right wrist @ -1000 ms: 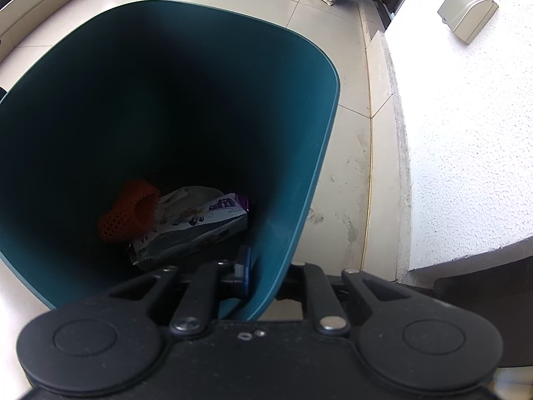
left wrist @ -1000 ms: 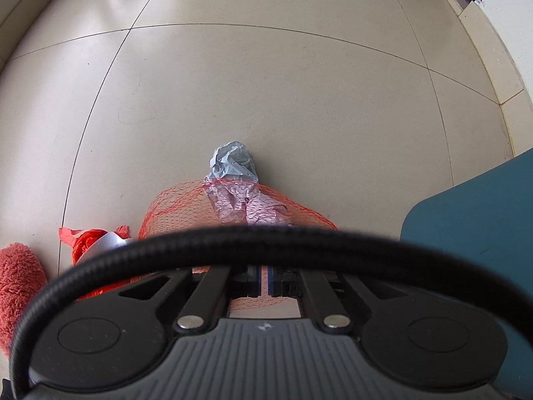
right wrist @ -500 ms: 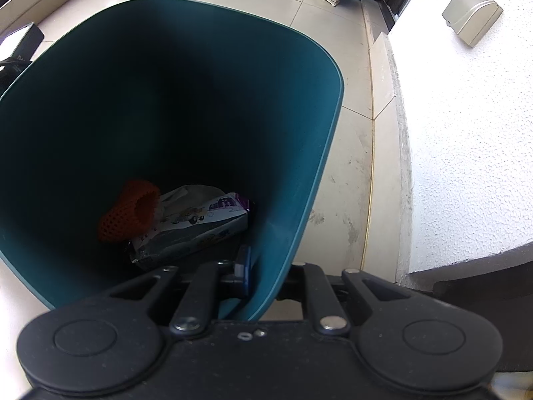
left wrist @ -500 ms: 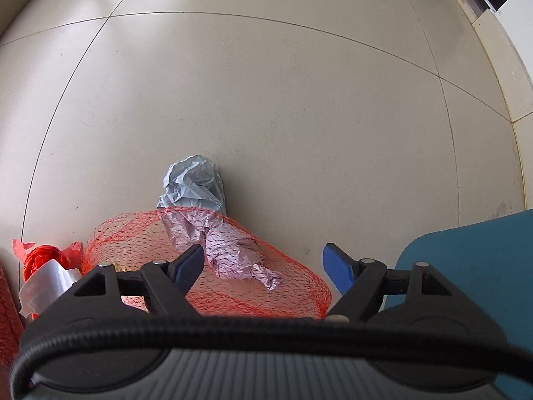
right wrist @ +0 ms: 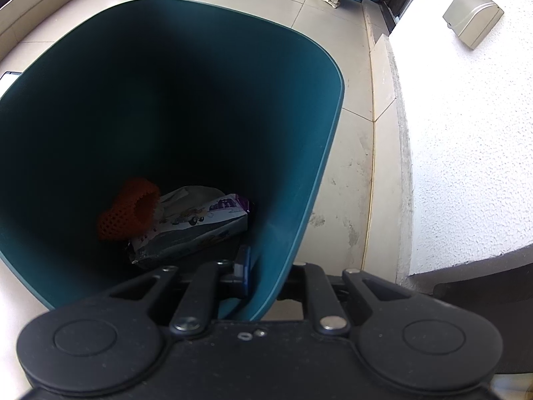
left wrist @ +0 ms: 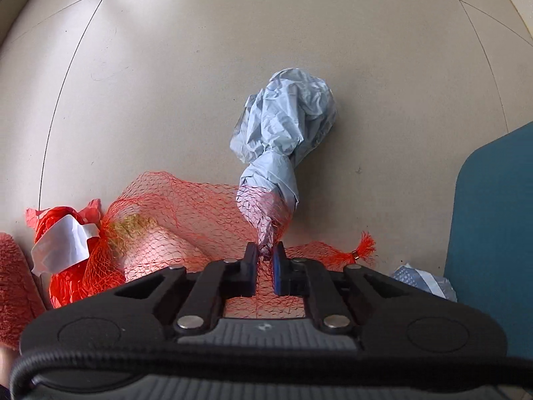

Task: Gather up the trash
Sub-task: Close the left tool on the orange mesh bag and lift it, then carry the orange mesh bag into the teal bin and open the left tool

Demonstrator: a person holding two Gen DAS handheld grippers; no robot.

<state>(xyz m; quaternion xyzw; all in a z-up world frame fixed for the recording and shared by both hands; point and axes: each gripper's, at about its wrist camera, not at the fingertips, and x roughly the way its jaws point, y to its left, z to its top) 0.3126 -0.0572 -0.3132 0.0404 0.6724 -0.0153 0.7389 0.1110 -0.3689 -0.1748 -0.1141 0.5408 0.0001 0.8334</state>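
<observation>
In the left wrist view my left gripper (left wrist: 265, 253) is shut on the near end of a crumpled grey plastic bag (left wrist: 286, 126), with the red mesh net (left wrist: 186, 210) caught over it. The bag stretches away from me across the floor. A red plastic wrapper with a white strip (left wrist: 63, 243) lies at the left. In the right wrist view my right gripper (right wrist: 263, 270) is shut on the rim of the teal bin (right wrist: 319, 153). Inside the bin lie an orange mesh sleeve (right wrist: 130, 213) and a printed packet (right wrist: 196, 230).
The bin's teal side (left wrist: 493, 233) stands at the right of the left view, with a grey padded mailer (left wrist: 423, 280) at its foot. A red fuzzy thing (left wrist: 13, 283) is at the far left. A white wall (right wrist: 466, 133) rises right of the bin.
My left gripper was shut, opened wide over the net and bag, moved in, and has now closed on the bag's end through the net. The right gripper and bin have hardly moved.
</observation>
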